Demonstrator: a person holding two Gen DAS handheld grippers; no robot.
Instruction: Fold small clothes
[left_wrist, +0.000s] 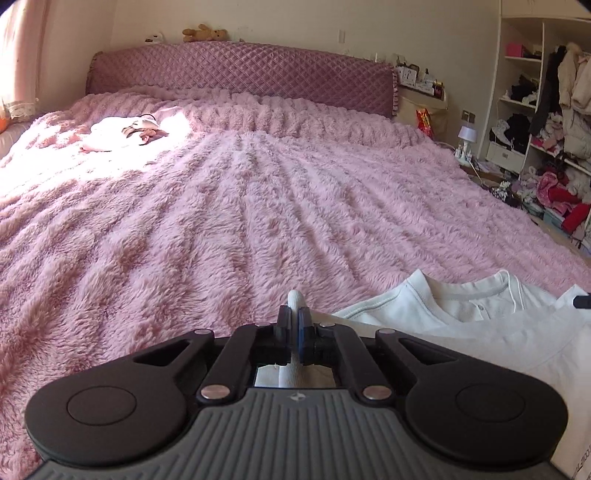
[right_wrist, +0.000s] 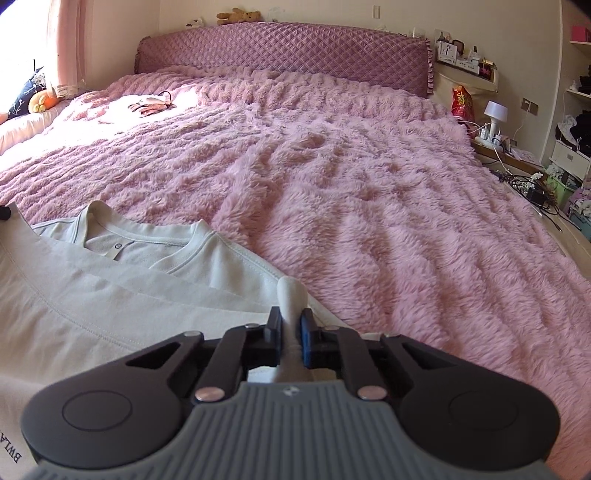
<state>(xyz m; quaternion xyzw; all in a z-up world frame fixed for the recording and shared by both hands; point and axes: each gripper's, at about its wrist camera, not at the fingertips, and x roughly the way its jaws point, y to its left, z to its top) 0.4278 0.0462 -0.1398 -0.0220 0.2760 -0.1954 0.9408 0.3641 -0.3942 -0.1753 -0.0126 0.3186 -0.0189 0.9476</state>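
A white shirt with a ribbed neckline lies on the fluffy pink blanket at the near edge of the bed. My left gripper is shut on a pinch of the shirt's left edge; a fold of white cloth sticks up between its fingers. In the right wrist view the same white shirt spreads to the left, with dark lettering at its lower corner. My right gripper is shut on the shirt's right edge, and a bunched fold rises between its pads.
A small pile of light clothes lies in sunlight far up the bed on the left. The quilted purple headboard stands at the back. Open shelves full of clothes and a bedside lamp are on the right.
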